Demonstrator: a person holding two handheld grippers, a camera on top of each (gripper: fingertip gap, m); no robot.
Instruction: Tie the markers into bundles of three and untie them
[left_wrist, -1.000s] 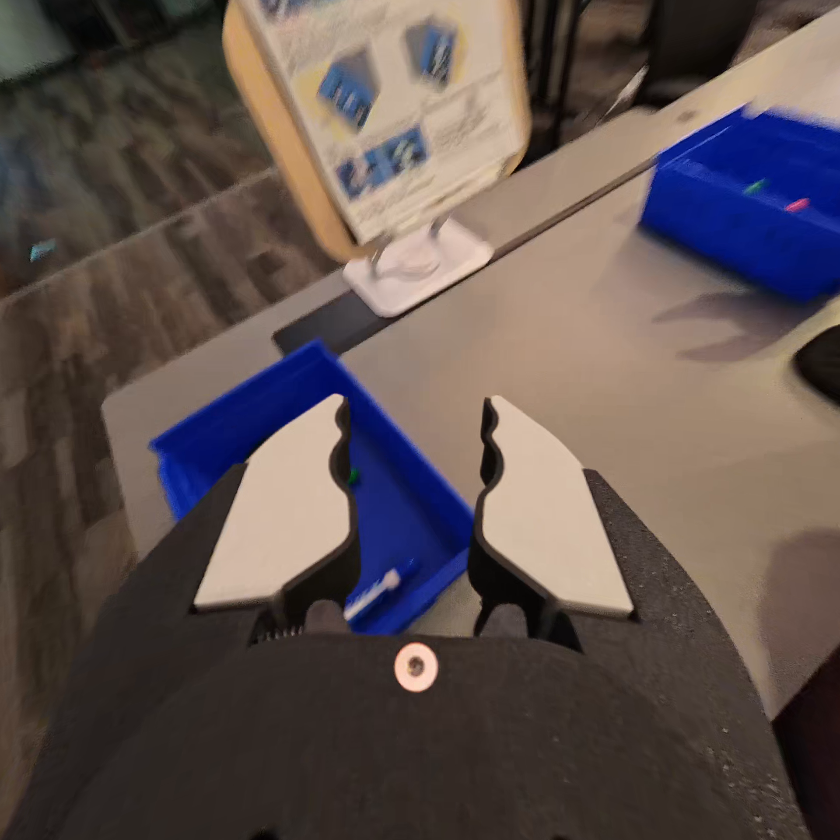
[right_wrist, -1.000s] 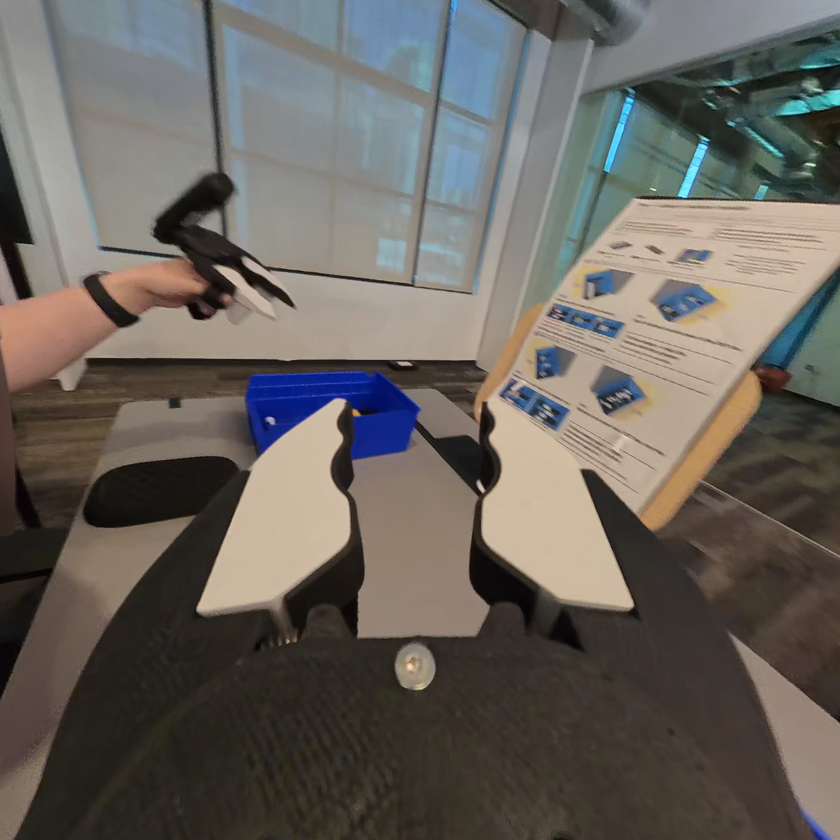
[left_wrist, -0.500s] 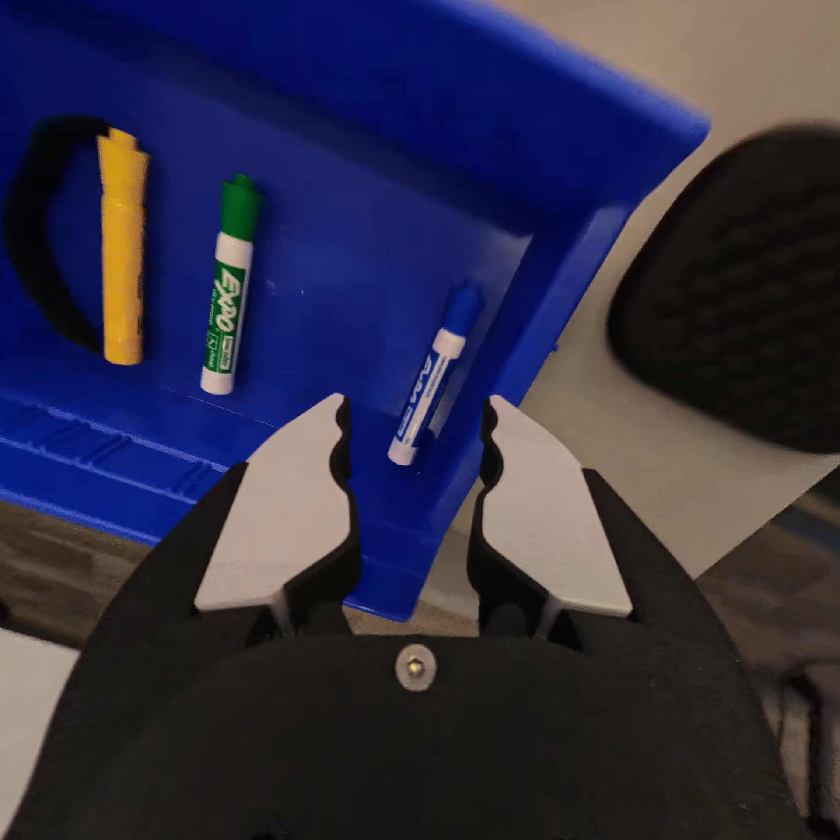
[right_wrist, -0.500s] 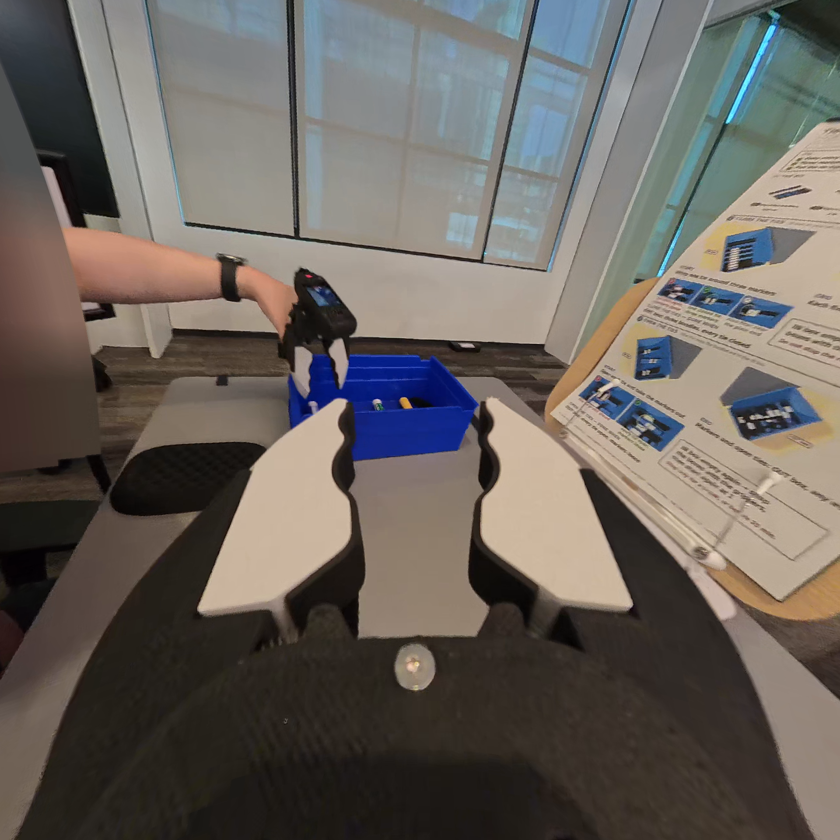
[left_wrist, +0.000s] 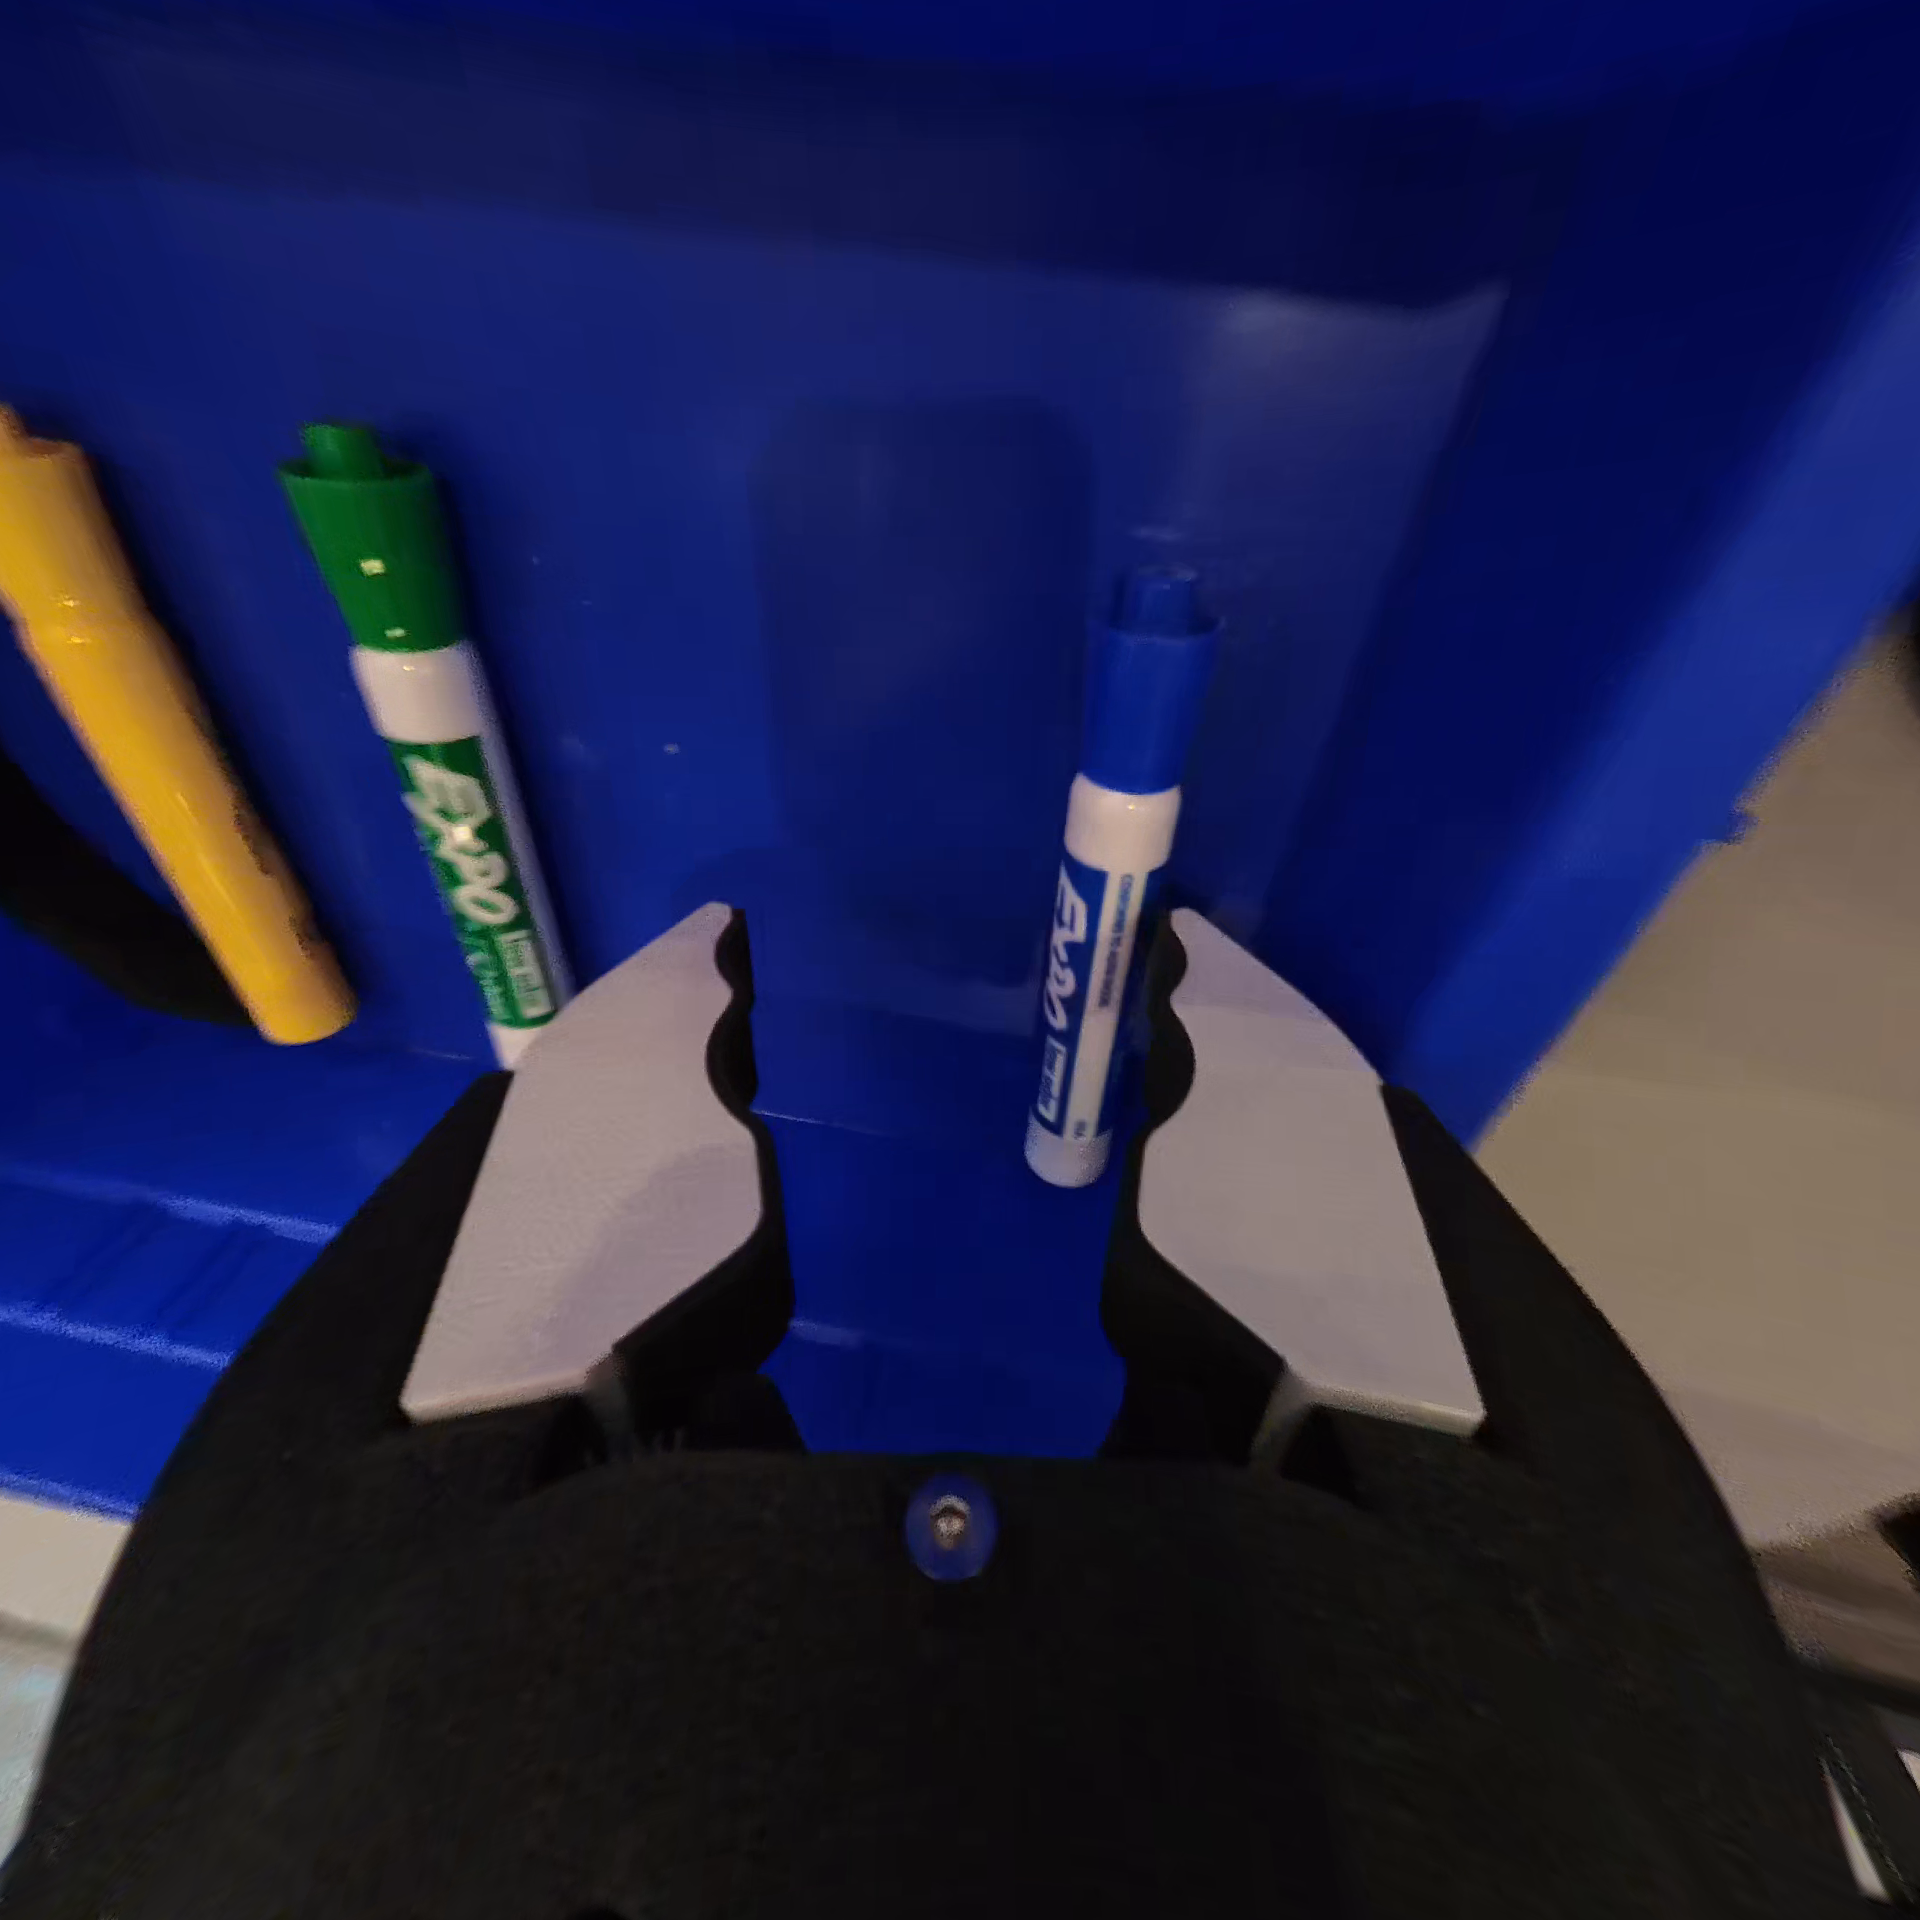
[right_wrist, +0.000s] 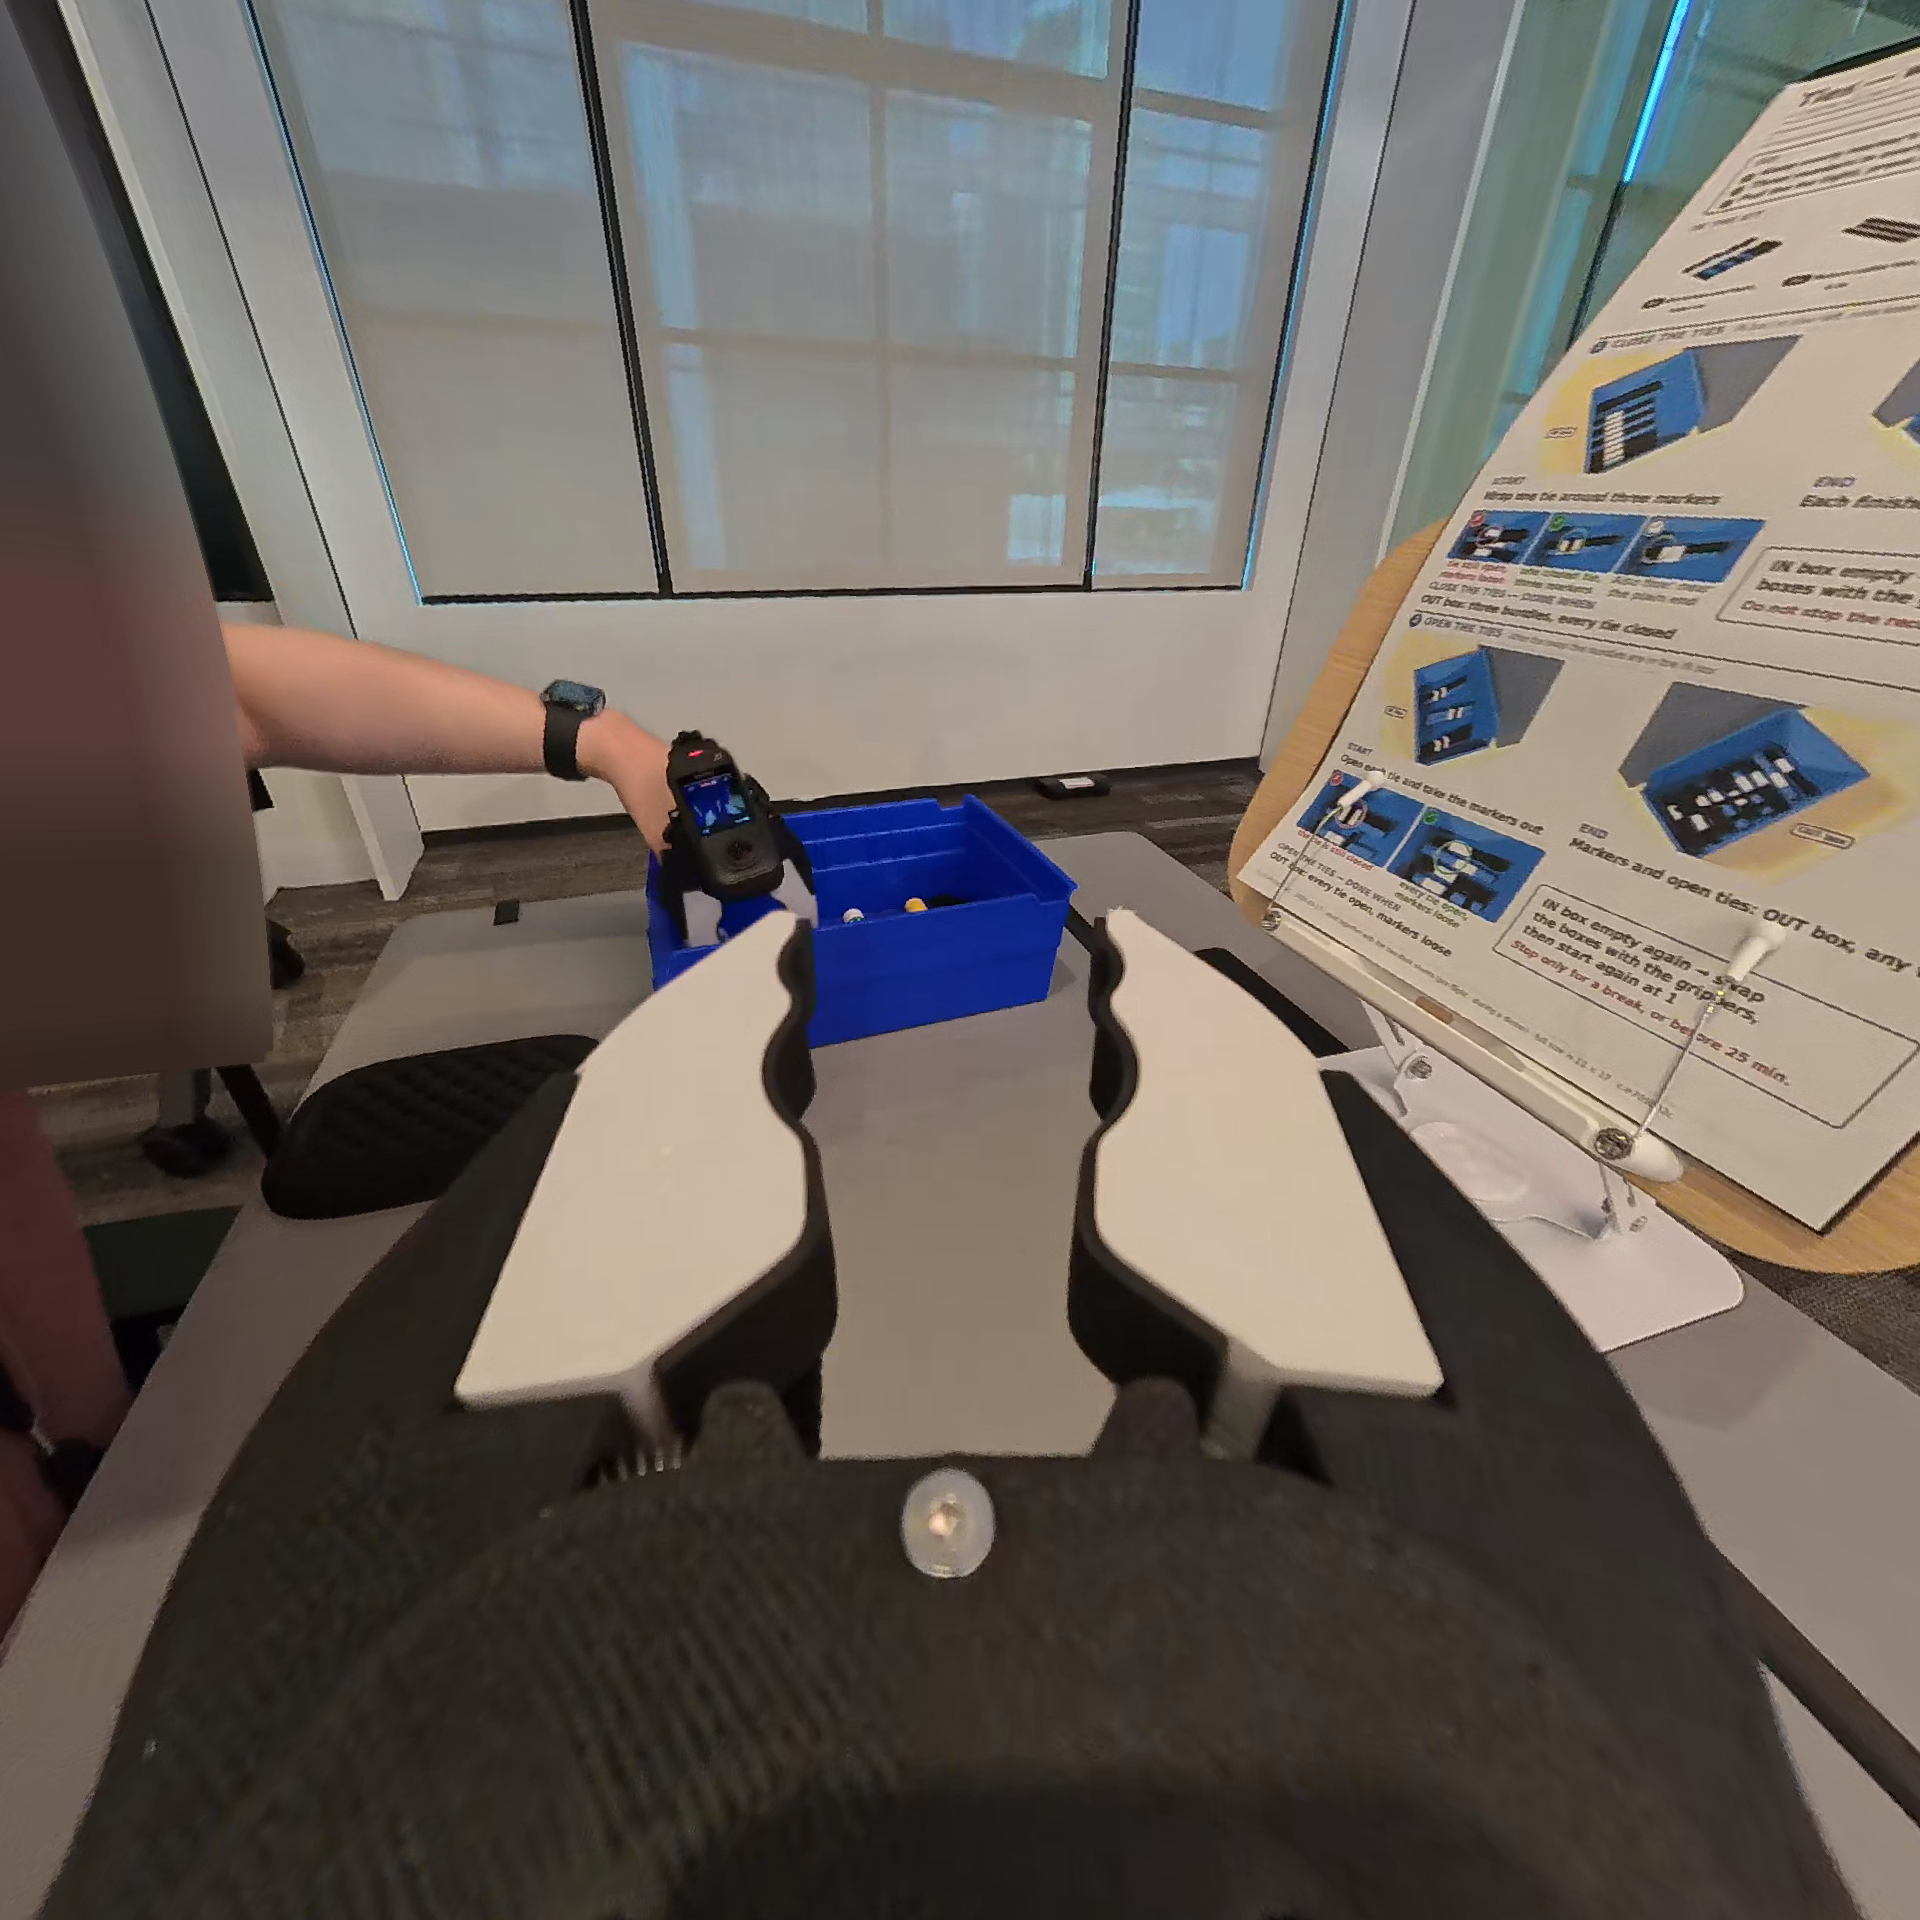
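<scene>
1. left wrist view: i have the left gripper (left_wrist: 951, 925) dipped into the blue bin (left_wrist: 1558, 436), its jaws spread wide and holding nothing. the blue marker (left_wrist: 1112, 914) lies on the bin floor right of centre in the frame. its white tail end sits inside the gap, just beside the inner edge of my right finger (left_wrist: 1257, 1143); whether it touches i cannot tell. its long axis runs up the frame, nearly in line with the fingers, cap pointing away. the green marker (left_wrist: 436, 748) lies to the left of the left finger, about parallel. a yellow marker (left_wrist: 156, 748) slants along the left edge over a black strap (left_wrist: 62, 904).

2. right wrist view: my right gripper (right_wrist: 951, 935) hangs over the grey table (right_wrist: 935, 1226), wide open and empty. the same bin (right_wrist: 935, 956) stands at mid frame, well apart from it, with the left gripper (right_wrist: 727, 831) lowered inside. an instruction board (right_wrist: 1621, 727) leans at the right.

3. i judge the left gripper is far nearer. the marker sits off-centre toward the right finger, so i would shift right before closing across its barrel.
</scene>
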